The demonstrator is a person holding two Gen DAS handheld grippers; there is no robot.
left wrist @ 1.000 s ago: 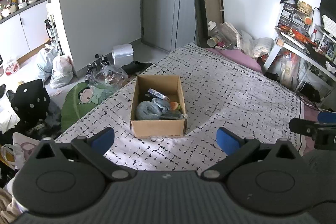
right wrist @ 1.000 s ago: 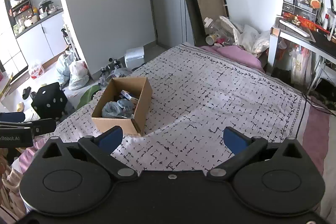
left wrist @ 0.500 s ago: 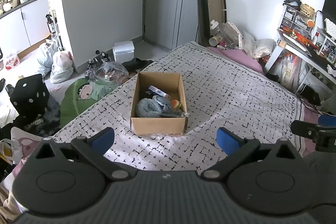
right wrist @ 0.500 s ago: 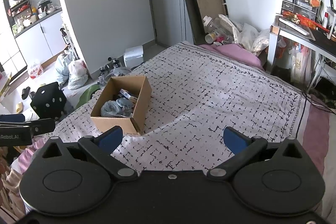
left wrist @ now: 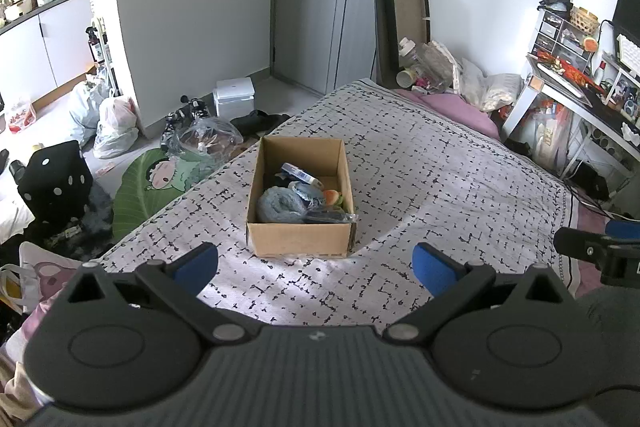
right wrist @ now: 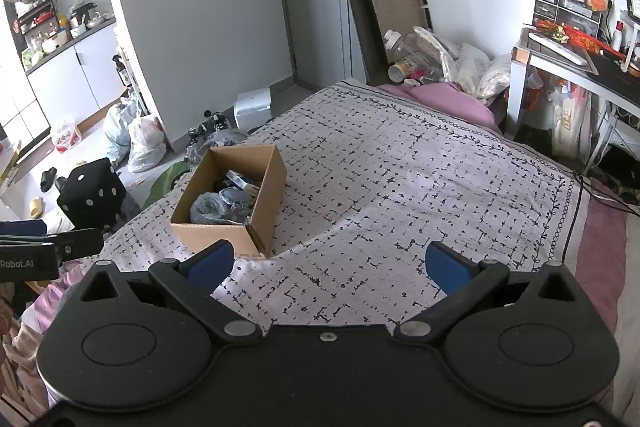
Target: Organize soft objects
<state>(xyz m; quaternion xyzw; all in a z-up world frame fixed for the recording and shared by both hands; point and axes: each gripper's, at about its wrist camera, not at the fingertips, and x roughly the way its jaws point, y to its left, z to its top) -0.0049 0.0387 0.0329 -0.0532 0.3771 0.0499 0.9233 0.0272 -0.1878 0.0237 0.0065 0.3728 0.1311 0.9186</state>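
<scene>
An open cardboard box sits on the bed's patterned cover, near its left side. Inside lie a grey-blue soft bundle, a small orange and green plush, a blue and white packet and dark items. My left gripper hovers open just in front of the box, with nothing between its blue pads. The right gripper is open and empty too, to the right of the box and nearer than it.
Bags, a black dotted cube and a green cushion crowd the floor left of the bed. A desk stands at the right, bottles and bags lie beyond the bed's far end. The other gripper shows at each frame's edge.
Both views have shifted slightly; the box sits a little higher in the left wrist view, as if the gripper tilted or drew back. Both grippers stayed open and empty.
</scene>
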